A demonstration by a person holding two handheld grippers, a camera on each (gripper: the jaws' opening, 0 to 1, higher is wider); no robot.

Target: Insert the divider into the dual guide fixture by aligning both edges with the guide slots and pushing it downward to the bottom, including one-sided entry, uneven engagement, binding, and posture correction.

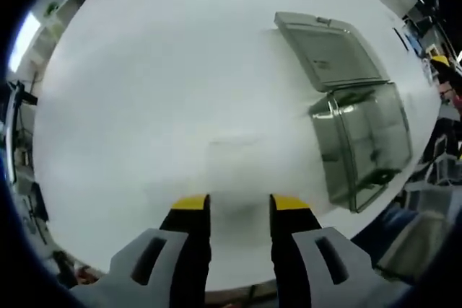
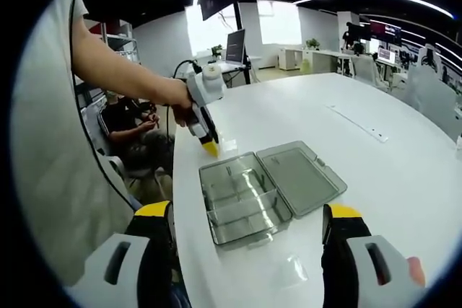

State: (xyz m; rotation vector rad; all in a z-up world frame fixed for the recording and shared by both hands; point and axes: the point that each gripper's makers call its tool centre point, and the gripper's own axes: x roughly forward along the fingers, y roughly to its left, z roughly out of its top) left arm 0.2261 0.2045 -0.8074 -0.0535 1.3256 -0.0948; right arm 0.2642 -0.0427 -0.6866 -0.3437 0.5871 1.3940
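Though faint against the white table (image 1: 144,77), looks like a clear divider (image 1: 231,155) lying flat just ahead of the left gripper (image 1: 238,203), roughly square to jaws parted moderately with nothing between them. Cannot fix its outline or its long axis.

Off to that gripper's right and well apart: grey translucent fixture box (image 1: 364,146), lid (image 1: 328,52) swung open flat beside it.

From the right gripper view, reads differently: box and lid side by side ahead of the right gripper (image 2: 249,212), jaws spread wide and empty; left gripper tip-down just beyond the box's far corner, gripped by a person's hand (image 2: 177,99). Also shows cross ribs inside the box, and a second clear slip (image 2: 289,268) on the table near the right jaws.

Judging by that, left nearer the first piece; calls for a straight drop onto it, then a carry rightward to the box.
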